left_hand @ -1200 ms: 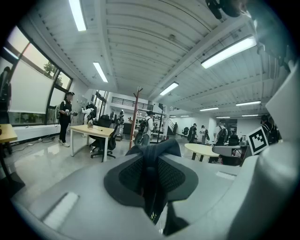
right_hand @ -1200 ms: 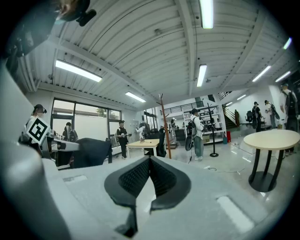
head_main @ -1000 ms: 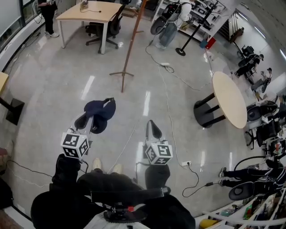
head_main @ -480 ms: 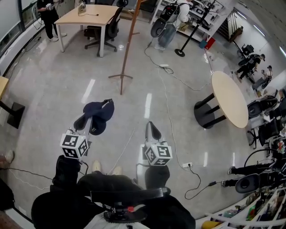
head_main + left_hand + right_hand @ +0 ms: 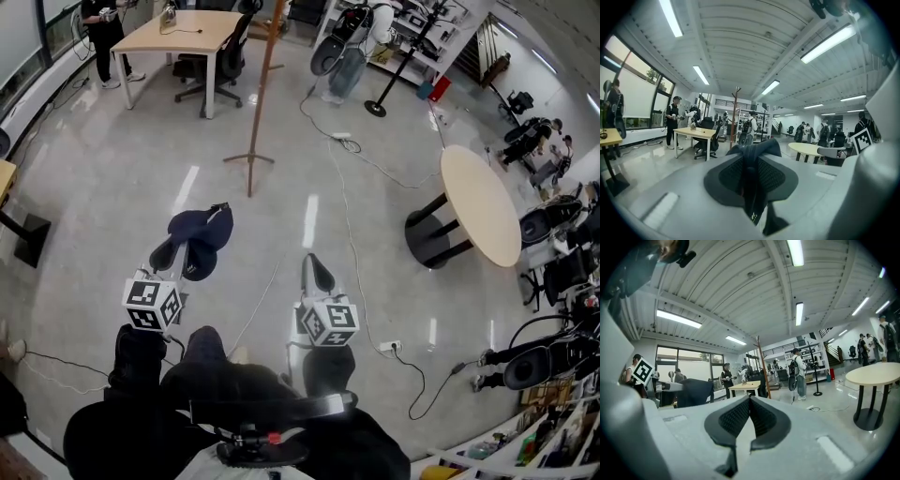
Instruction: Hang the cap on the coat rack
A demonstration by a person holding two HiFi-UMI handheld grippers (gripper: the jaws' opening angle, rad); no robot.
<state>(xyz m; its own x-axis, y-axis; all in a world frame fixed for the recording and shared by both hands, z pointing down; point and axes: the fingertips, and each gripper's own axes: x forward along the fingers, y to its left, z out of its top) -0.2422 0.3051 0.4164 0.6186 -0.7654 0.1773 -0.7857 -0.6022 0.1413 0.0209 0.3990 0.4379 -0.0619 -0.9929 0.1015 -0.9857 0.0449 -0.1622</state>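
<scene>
The cap (image 5: 201, 228) is off the floor, clamped between the narrow jaws of the left gripper (image 5: 180, 255) and held out in front of the person. The right gripper (image 5: 318, 270) has its jaws pressed together on nothing. The rack (image 5: 260, 103) stands well apart ahead with no cap on it, so the approach and the hanging itself are left to do

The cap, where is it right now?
In the head view the dark blue cap is at lower left, pinched in the left tool, over the floor and short of the wooden coat rack.
</scene>
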